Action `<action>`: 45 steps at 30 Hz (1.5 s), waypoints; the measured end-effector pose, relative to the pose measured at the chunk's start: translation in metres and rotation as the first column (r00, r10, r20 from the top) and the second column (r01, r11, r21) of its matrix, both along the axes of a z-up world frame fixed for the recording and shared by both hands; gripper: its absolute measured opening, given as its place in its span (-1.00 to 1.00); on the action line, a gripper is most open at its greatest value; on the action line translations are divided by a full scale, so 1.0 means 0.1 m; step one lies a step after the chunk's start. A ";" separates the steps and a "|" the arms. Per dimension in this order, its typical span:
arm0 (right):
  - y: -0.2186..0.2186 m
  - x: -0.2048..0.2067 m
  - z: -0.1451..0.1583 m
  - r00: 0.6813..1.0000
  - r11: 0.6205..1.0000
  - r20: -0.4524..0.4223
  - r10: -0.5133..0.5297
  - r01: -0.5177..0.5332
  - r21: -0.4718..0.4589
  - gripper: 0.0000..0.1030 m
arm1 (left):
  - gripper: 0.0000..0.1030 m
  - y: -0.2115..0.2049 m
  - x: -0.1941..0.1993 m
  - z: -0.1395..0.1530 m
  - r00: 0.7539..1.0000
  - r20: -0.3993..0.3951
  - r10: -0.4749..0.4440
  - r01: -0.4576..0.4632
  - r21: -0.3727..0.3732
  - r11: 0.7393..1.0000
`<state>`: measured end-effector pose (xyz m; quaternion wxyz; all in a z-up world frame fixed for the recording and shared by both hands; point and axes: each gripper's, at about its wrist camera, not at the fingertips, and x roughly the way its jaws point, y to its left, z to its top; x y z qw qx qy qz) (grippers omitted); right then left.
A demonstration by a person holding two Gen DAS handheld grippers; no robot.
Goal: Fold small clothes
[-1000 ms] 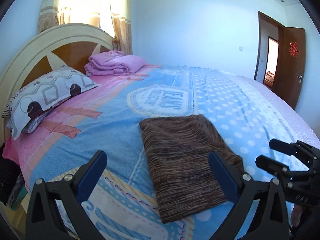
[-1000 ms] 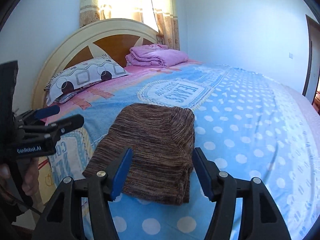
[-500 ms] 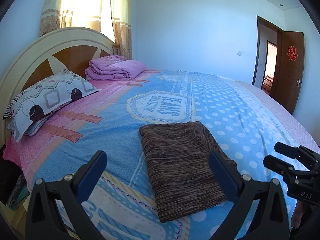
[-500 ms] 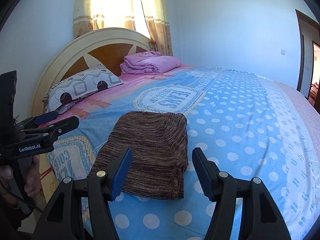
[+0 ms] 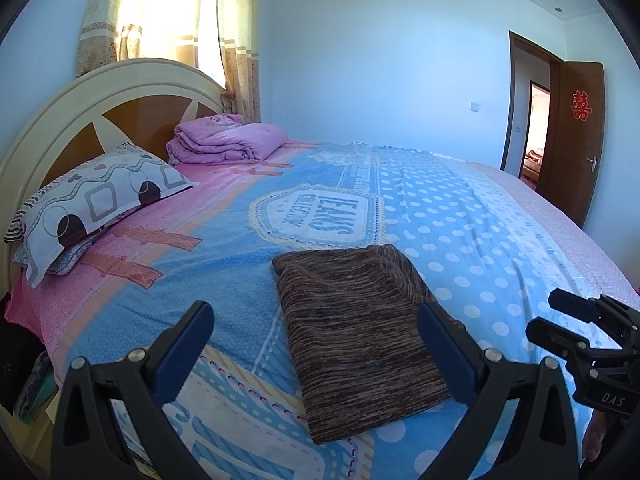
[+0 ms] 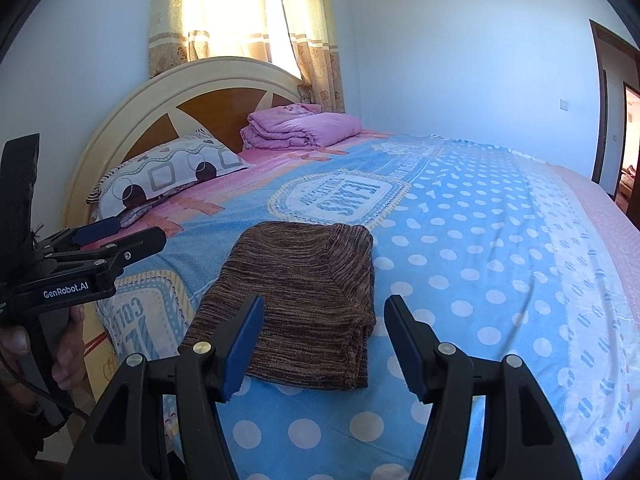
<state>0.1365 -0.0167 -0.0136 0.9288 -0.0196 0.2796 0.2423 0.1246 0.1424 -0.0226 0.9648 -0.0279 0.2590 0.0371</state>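
Note:
A brown striped knit garment [image 5: 356, 332] lies folded into a flat rectangle on the blue dotted bedspread [image 5: 460, 232]. It also shows in the right wrist view [image 6: 304, 300]. My left gripper [image 5: 316, 320] is open and empty, held above the near edge of the bed, short of the garment. My right gripper [image 6: 324, 312] is open and empty, hovering just before the garment's near edge. The right gripper also shows at the right of the left wrist view [image 5: 560, 320]. The left gripper shows at the left of the right wrist view [image 6: 120, 236].
A patterned pillow [image 5: 96, 204] and a folded pink quilt [image 5: 228, 140] lie by the headboard [image 5: 120, 100]. An open brown door [image 5: 576, 140] stands at the far right. A curtained window [image 6: 240, 12] is behind the bed.
Both grippers have pulled back and risen a little from the garment, which looks smaller and farther. The garment has not moved.

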 end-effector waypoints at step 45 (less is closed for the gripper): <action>-0.08 -0.12 0.08 0.999 0.999 0.045 -0.003 0.001 0.040 0.24 | 1.00 0.12 -0.02 0.11 1.000 0.017 0.019 -0.019 -0.013 1.000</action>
